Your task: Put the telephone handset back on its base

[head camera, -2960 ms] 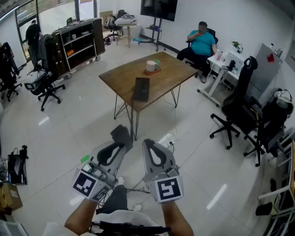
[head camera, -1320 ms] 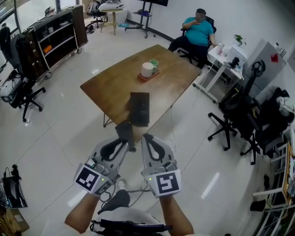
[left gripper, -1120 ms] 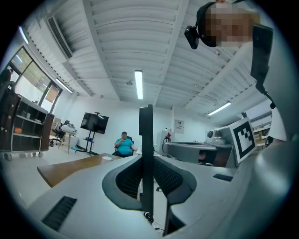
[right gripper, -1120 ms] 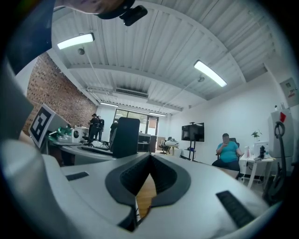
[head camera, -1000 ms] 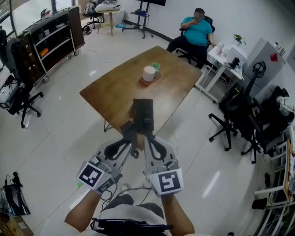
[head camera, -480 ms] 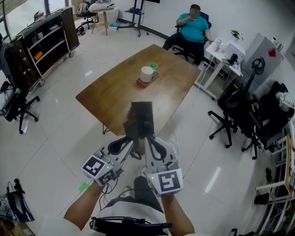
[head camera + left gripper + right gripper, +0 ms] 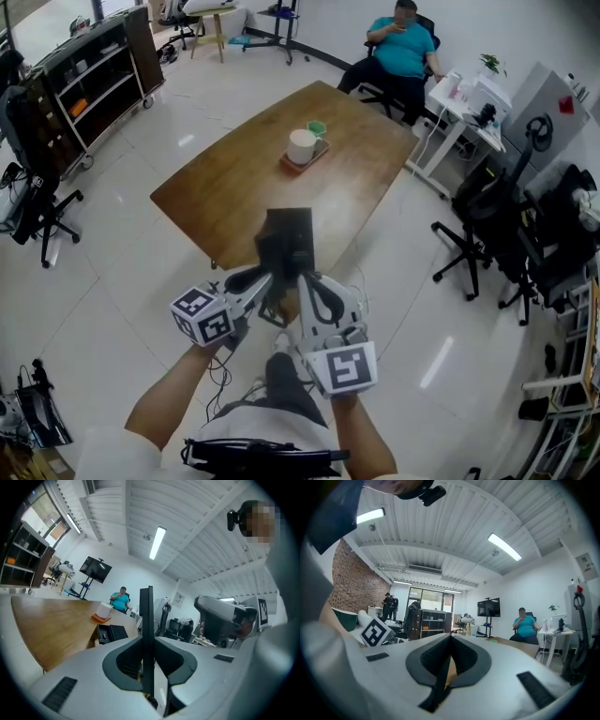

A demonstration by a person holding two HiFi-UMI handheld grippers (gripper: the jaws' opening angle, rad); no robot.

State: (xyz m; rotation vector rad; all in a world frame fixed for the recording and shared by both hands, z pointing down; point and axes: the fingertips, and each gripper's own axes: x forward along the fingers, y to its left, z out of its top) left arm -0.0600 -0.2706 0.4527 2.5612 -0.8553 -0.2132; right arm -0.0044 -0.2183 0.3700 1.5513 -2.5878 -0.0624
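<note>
A wooden counter (image 7: 234, 183) stands at the middle of a white-tiled office floor, with dark shelving (image 7: 89, 70) along the left wall, black office chairs (image 7: 492, 220) at the right, and a person in a teal shirt (image 7: 403, 56) seated beyond the far corner. The person wearing the camera reaches both arms toward the counter's near edge. The left gripper (image 7: 271, 278), its marker cube turned up and to the left, is clamped on the telephone handset (image 7: 146, 616), a thin dark slab that the left gripper view shows edge-on and upright between the two pads, with both pads pressed flat against its sides. The right gripper (image 7: 302, 279) hangs just beside it; the right gripper view shows its jaws closed tip to tip with nothing between them. The black base (image 7: 295, 230) lies flat at the counter's near edge, right in front of both grippers. In the left gripper view the base sits on the wood to the left of the raised handset, and the two are apart. Farther back on the counter a white cup (image 7: 302, 145) rests on an orange coaster (image 7: 297, 165)
</note>
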